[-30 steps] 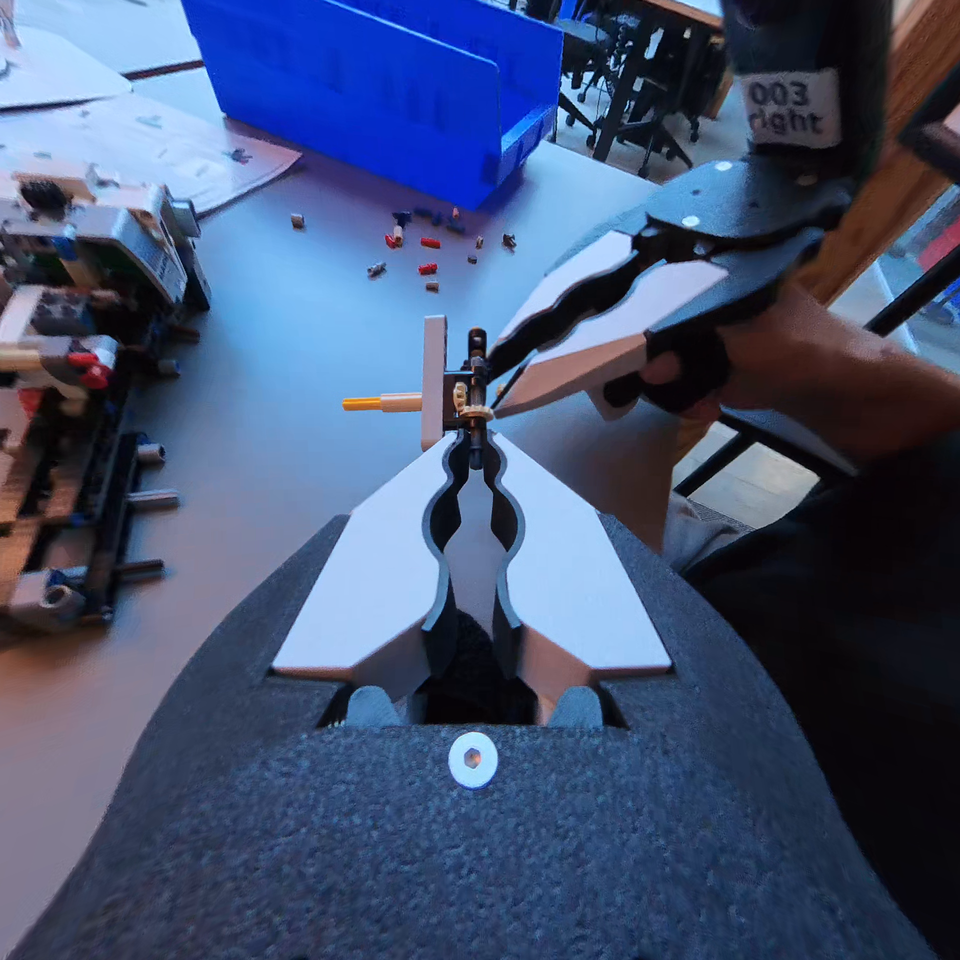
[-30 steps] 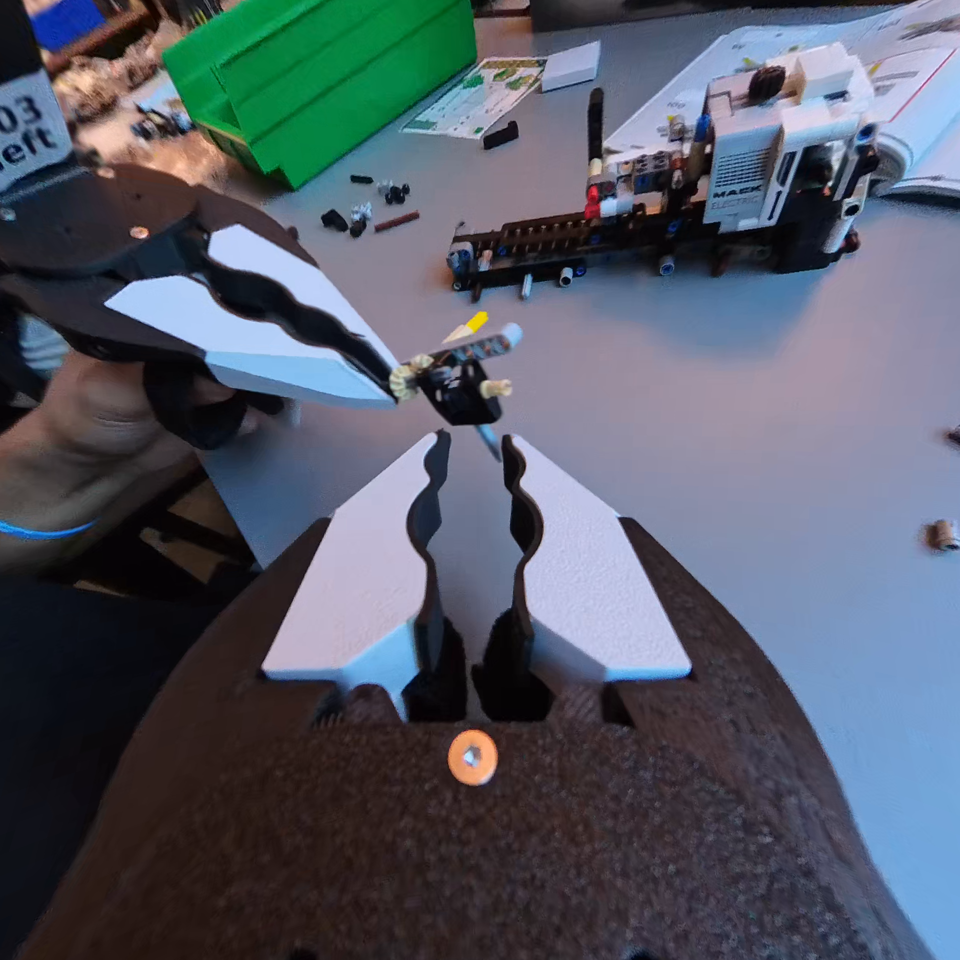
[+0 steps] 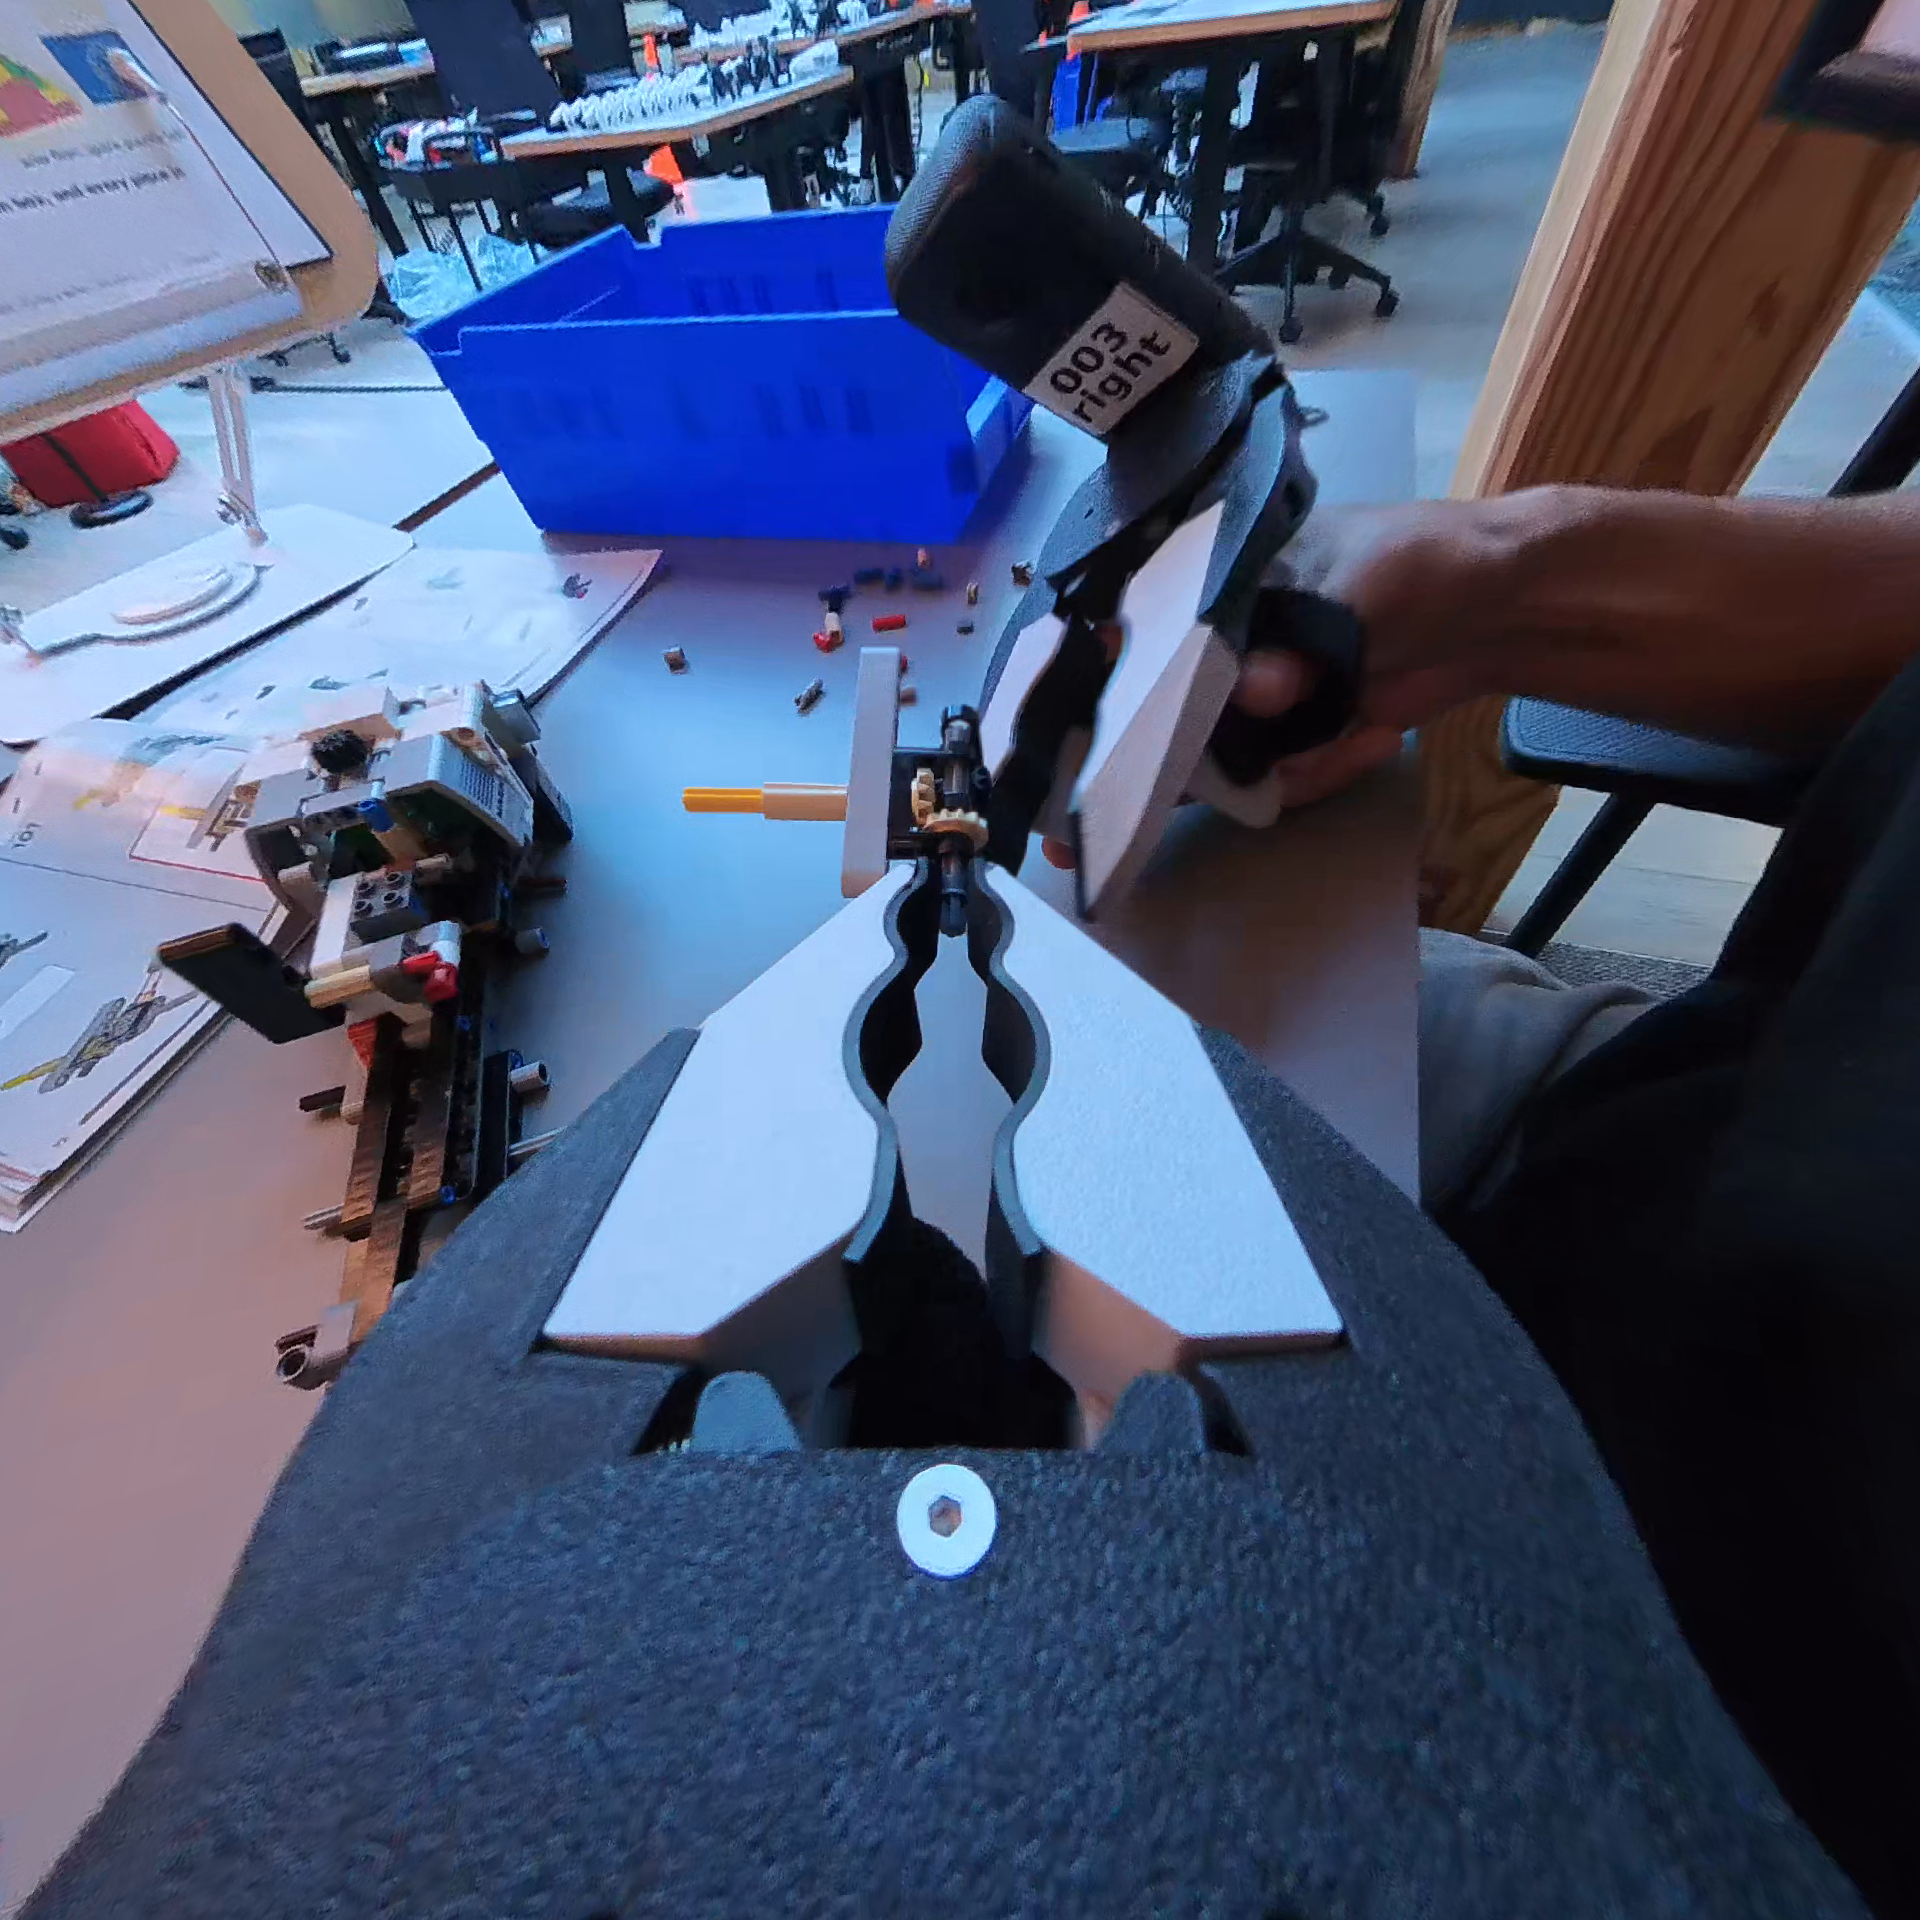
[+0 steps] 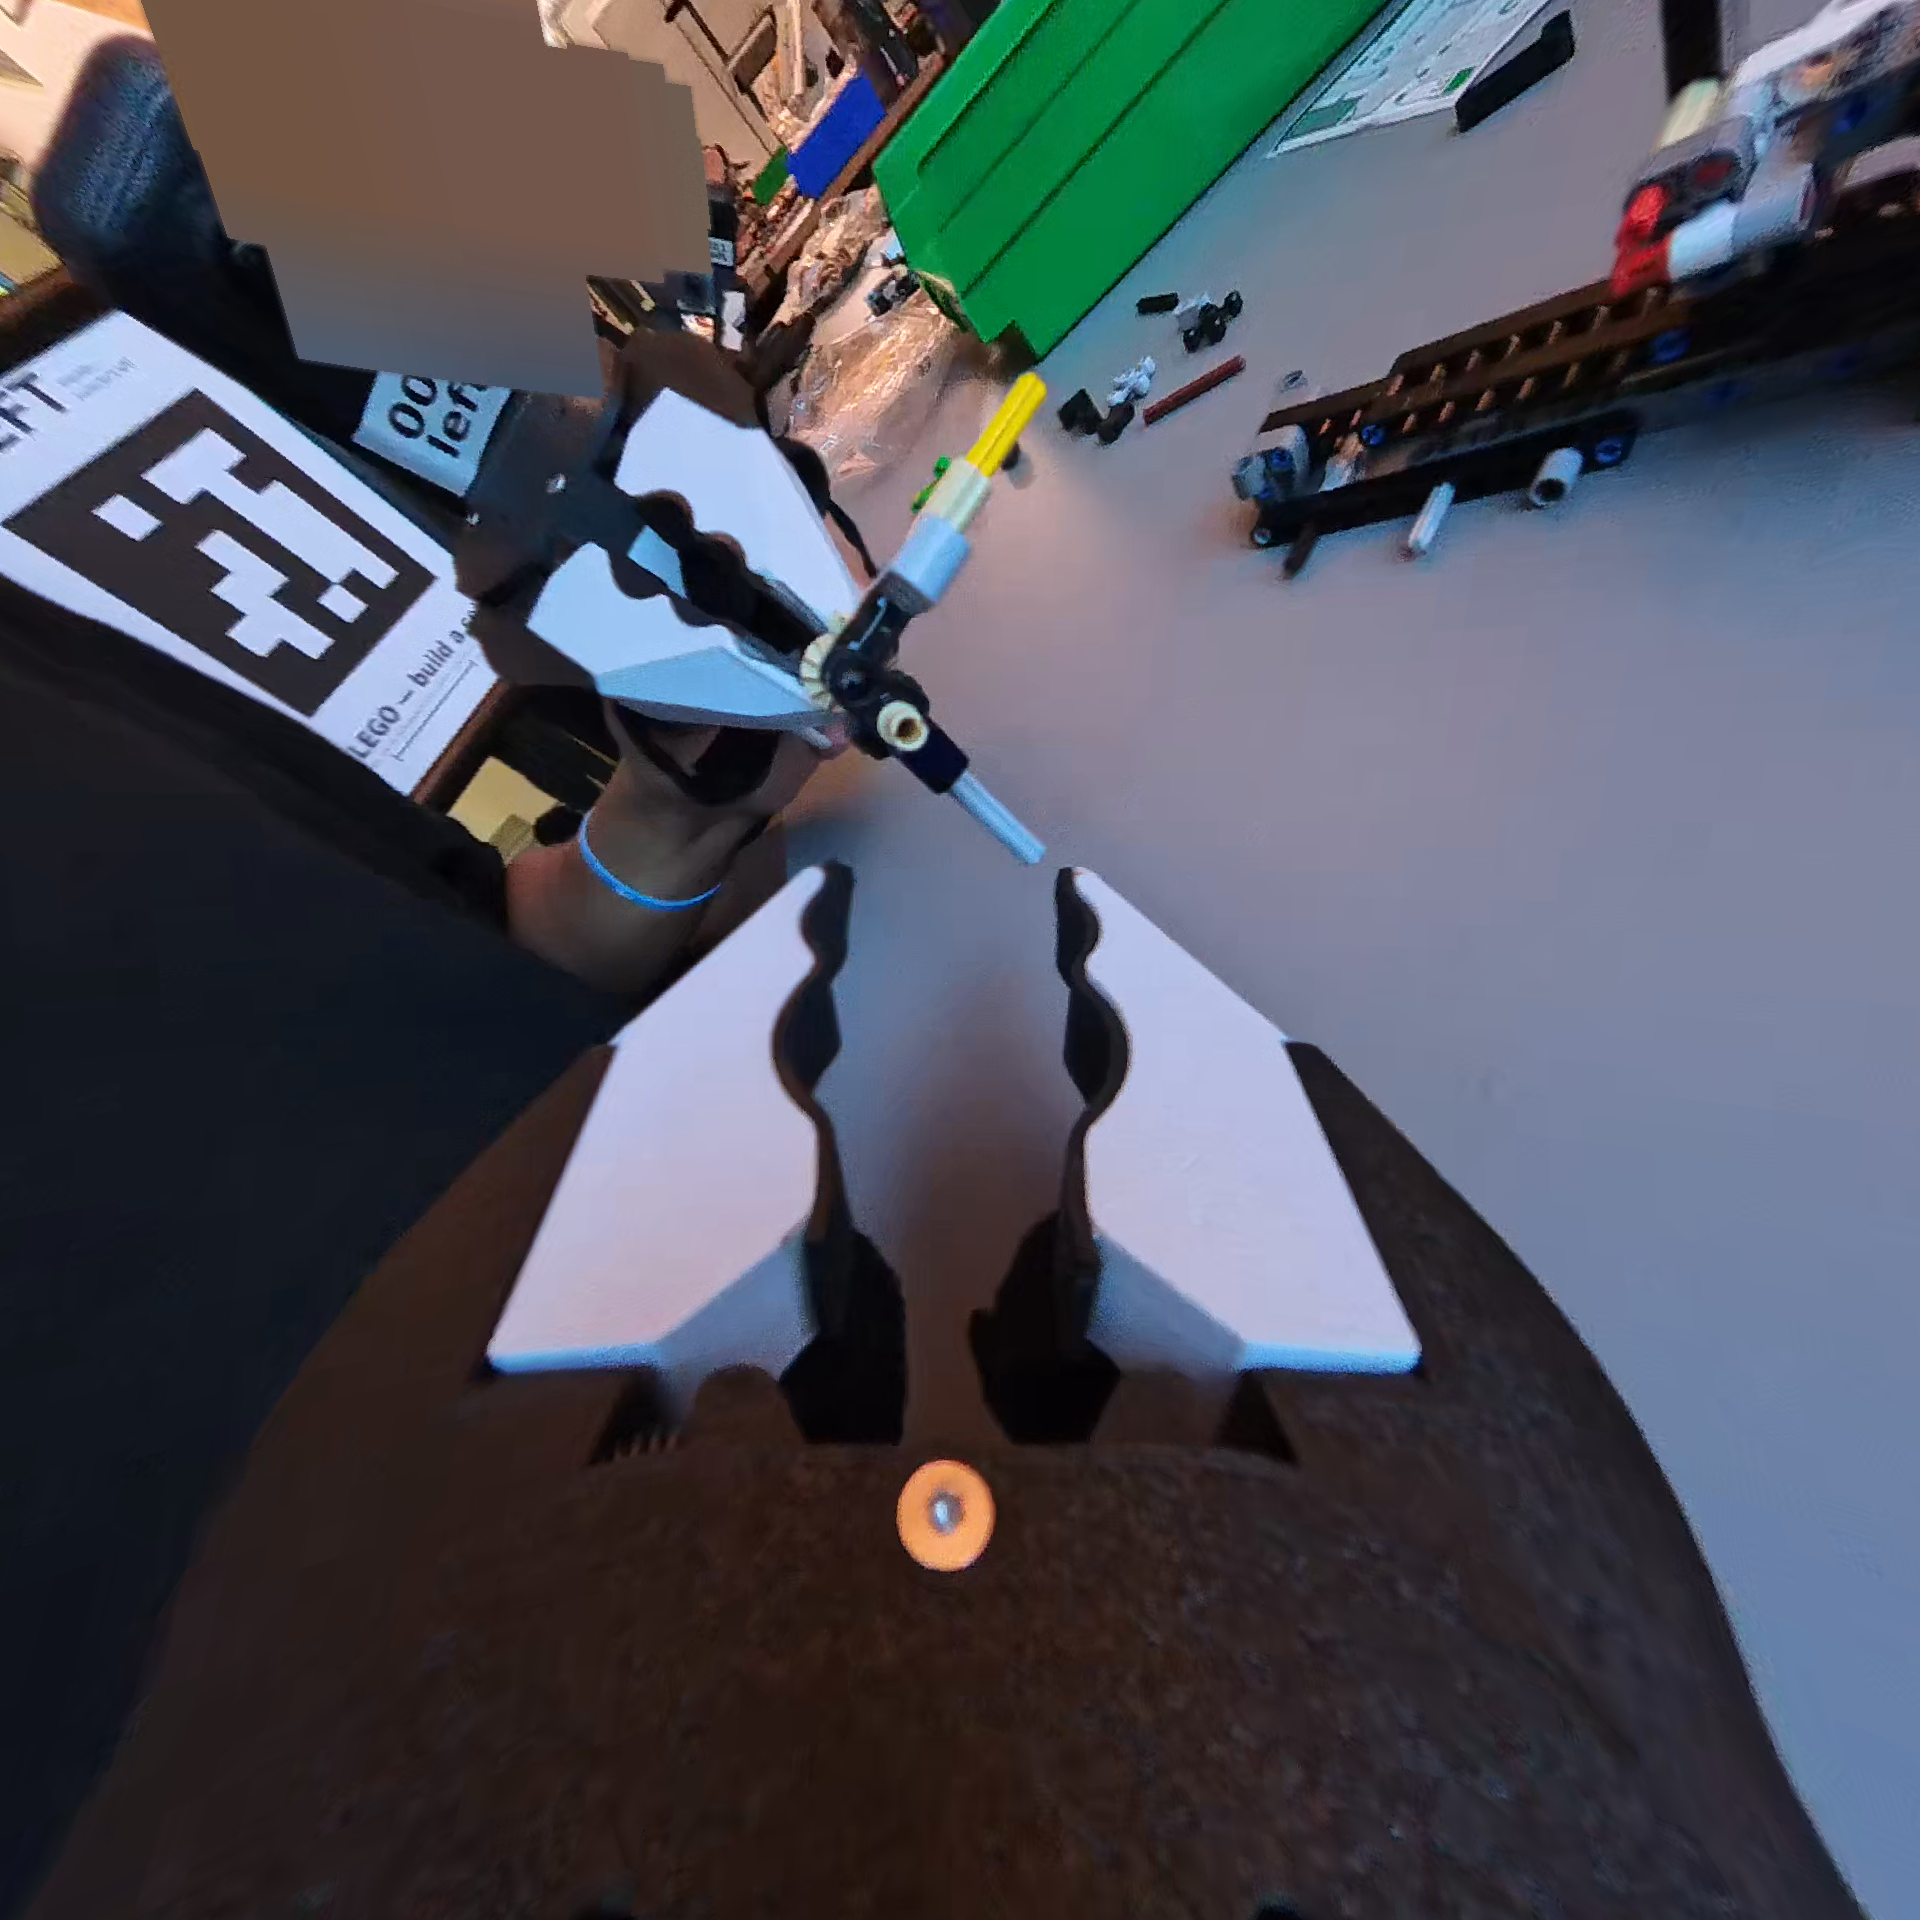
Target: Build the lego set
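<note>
Bins differ between the two cameras: the left wrist view has a blue bin (image 3: 727, 384) behind scattered loose pieces (image 3: 873, 623), while the right wrist view has a green bin (image 4: 1091, 135) instead. Both show the half-built truck model (image 3: 395, 883) on the grey table (image 3: 675, 935), to the left of the small assembly (image 3: 935, 800) in the left view, beyond it to the right in the other. The left gripper (image 3: 951, 894) is clamped on that assembly by its dark axle, above the table. The right gripper (image 4: 951, 883) has its jaws apart and empty, with the assembly's grey axle tip just beyond its fingertips. The assembly has a grey beam, tan gears, black connectors, and a yellow axle through a tan sleeve.
</note>
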`<action>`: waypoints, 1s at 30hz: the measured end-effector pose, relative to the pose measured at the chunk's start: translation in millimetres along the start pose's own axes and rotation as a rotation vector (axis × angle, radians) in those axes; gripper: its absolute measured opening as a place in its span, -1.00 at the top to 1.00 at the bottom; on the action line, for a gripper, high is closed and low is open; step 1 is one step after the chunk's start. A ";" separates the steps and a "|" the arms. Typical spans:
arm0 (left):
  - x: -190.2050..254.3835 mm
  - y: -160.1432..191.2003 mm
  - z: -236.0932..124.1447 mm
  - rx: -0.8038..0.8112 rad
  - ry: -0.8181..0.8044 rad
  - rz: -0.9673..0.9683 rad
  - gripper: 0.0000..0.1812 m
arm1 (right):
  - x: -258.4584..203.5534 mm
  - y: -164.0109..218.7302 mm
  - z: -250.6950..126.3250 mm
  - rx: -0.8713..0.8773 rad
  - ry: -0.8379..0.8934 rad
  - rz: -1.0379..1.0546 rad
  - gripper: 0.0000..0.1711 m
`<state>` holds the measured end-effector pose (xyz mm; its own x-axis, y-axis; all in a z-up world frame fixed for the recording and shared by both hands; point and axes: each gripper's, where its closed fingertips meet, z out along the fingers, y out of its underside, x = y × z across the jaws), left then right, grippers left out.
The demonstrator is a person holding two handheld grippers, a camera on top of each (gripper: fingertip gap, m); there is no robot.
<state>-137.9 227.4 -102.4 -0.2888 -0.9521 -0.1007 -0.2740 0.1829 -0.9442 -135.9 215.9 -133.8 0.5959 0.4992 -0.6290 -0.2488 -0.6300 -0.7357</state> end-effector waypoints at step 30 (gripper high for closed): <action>-2.4 46.2 -11.1 -0.184 -0.036 -0.086 0.97 | 7.6 26.1 20.2 -0.088 0.363 -0.224 1.00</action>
<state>-160.0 240.8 -142.4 -0.2256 -0.9735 -0.0366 -0.4601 0.1396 -0.8768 -153.3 215.2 -162.8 0.8616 0.3976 -0.3156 -0.0263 -0.5859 -0.8100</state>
